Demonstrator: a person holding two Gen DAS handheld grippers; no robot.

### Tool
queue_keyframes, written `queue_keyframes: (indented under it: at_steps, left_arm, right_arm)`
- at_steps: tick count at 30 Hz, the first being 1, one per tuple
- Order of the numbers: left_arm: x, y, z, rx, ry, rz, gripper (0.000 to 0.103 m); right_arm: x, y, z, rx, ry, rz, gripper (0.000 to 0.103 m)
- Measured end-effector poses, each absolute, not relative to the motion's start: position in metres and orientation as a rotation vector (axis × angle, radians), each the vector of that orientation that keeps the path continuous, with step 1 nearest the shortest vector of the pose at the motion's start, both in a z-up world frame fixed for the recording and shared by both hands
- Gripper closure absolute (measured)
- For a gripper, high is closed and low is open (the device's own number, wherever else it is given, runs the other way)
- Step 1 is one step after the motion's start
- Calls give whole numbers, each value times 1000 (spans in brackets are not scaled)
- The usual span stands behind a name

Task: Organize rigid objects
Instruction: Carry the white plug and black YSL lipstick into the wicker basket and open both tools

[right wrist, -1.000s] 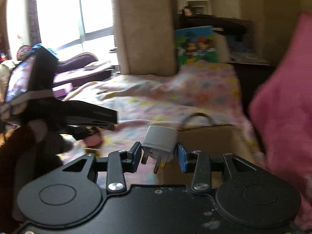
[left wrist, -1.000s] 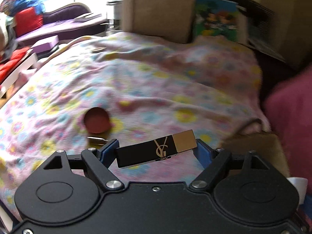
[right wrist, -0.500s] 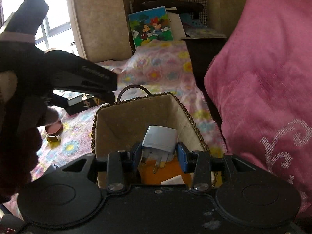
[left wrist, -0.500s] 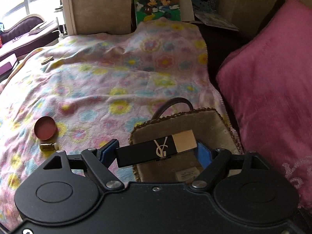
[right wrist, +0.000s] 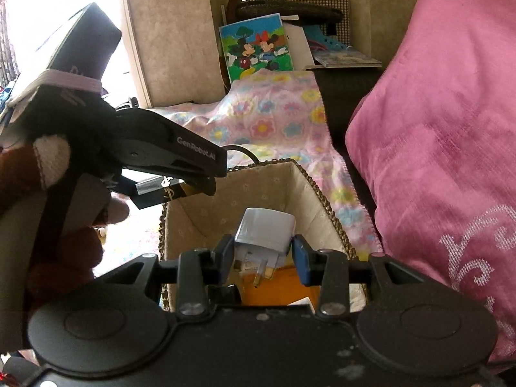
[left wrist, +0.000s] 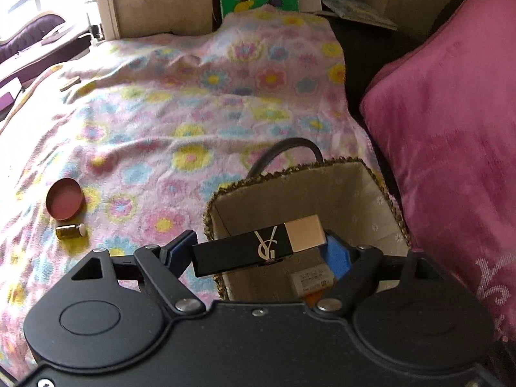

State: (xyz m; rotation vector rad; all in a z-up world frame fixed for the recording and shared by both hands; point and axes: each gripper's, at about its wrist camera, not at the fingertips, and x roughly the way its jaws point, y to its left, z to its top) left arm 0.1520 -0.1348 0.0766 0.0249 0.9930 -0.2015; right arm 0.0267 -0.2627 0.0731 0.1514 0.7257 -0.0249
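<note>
right gripper (right wrist: 262, 259): closed on white plug (right wrist: 264, 230), held over the basket (right wrist: 317, 203) opening, pins pointing down.
left gripper (left wrist: 258, 253): clamped endwise on black-and-gold case (left wrist: 259, 250), held above basket's left rim.
handling: both looked light and stiff; case looked glossy, likely slippery, so grip its flat sides; take the plug by its body, not the pins.
basket: on flowered blanket (left wrist: 200, 103), beside pink pillow (left wrist: 451, 148).
left of basket: round tin (left wrist: 65, 198), small bottle (left wrist: 71, 231).
</note>
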Motion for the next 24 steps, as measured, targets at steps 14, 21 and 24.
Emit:
queue_keyframes:
  at_steps: [14, 21, 24]
  left_arm:
    - [158, -141, 73, 29, 1056, -238, 25]
    - [155, -147, 70, 69, 1078, -258, 15]
    - [152, -146, 68, 76, 1088, -258, 15]
  right_arm:
    - [56, -275, 71, 139, 844, -13, 64]
    - [54, -275, 73, 116, 834, -34, 38]
    - [51, -273, 73, 113, 839, -27, 38]
